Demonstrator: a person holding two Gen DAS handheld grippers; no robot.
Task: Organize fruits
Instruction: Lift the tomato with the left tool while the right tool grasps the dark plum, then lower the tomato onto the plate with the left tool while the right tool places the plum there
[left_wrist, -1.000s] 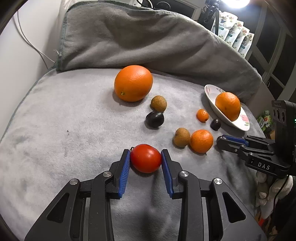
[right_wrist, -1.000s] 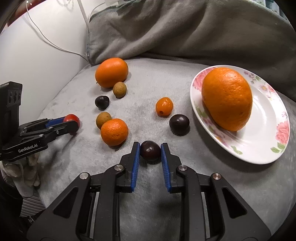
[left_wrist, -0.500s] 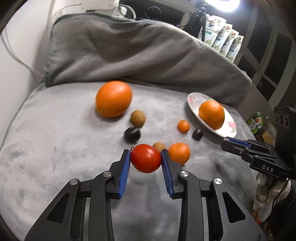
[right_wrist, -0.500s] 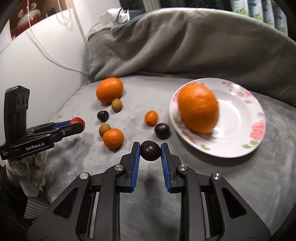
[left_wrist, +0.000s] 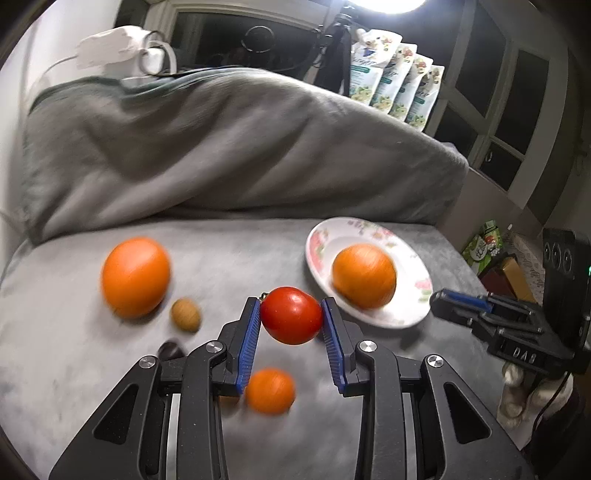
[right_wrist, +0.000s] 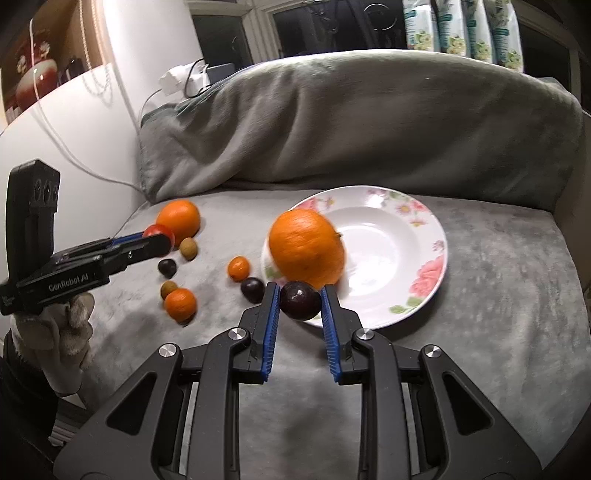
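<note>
your left gripper (left_wrist: 291, 317) is closed on the red tomato (left_wrist: 291, 315), its blue pads (left_wrist: 250, 332) pressing the fruit at its widest part so that the round skin cannot roll out; the tomato hangs clear of the grey blanket (left_wrist: 110, 369), above the small orange (left_wrist: 270, 390) that lies on the cloth below. your right gripper (right_wrist: 300, 301) is likewise closed on the dark plum (right_wrist: 300, 300), held across its middle and poised at the near rim of the floral plate (right_wrist: 388, 258), which sits on the seat and serves, by all appearance, as the collecting place. one large orange (right_wrist: 306, 249) already rests on the plate's left side, leaving the white centre and right side bare for further fruit. the rest are loose on the blanket: a second large orange (right_wrist: 179, 218), a second dark plum (right_wrist: 252, 290), a tiny orange fruit (right_wrist: 238, 267), brown fruits (right_wrist: 188, 247) and another dark fruit (right_wrist: 167, 266). both fruits are held high, probably so that they pass over the scattered pieces and the raised rim. the plum is nearer the plate; release it low, since a round fruit dropped there may roll against the orange or off the rim.
</note>
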